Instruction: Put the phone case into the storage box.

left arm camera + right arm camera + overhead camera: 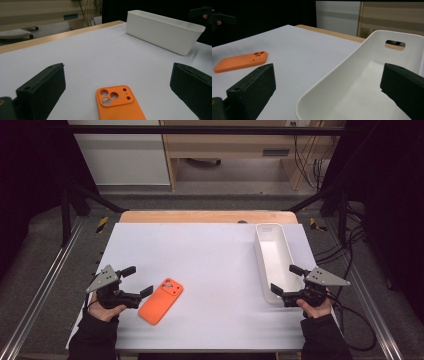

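Counter (210, 245): white sheet over a wooden top. Bin (272, 257): white, long, empty, lying along the right edge, handle slot in its far end wall. Your left hand-held gripper (139, 282) sits near the front left corner, jaws wide apart, holding nothing. Your right hand-held gripper (286, 280) is near the front right corner, jaws wide apart around the bin's near end, pads not pressing. Case (161, 301): orange phone case, flat, camera holes up, just beside your left gripper toward the front edge.
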`<action>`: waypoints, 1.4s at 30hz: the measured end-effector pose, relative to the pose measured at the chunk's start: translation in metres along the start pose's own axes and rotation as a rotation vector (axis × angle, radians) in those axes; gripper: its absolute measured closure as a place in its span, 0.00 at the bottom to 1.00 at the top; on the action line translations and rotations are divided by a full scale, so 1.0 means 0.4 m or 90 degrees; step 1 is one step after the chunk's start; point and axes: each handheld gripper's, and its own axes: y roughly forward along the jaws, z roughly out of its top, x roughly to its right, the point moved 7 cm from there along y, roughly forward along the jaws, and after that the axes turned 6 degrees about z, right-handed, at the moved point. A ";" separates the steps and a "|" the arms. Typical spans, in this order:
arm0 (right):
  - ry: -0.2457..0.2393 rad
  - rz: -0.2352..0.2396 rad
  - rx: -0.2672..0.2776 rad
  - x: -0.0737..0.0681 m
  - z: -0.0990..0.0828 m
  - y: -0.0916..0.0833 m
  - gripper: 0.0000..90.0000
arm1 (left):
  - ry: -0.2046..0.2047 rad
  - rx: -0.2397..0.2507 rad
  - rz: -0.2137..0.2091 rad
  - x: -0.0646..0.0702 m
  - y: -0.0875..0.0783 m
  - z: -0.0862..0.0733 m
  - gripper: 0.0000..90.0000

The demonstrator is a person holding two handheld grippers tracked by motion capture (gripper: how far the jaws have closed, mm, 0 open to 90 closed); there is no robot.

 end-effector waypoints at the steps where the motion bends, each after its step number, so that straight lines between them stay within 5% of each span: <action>1: 0.001 -0.002 -0.001 0.001 0.000 -0.001 0.01 | 0.002 -0.002 0.001 0.001 0.001 -0.001 0.00; 27: -0.006 -0.001 0.001 0.000 0.003 -0.007 0.01 | 0.005 -0.015 0.011 0.010 0.012 0.021 0.00; 42: -0.009 0.000 -0.002 0.000 0.002 -0.007 0.01 | 0.014 -0.057 0.027 0.032 0.042 0.039 0.00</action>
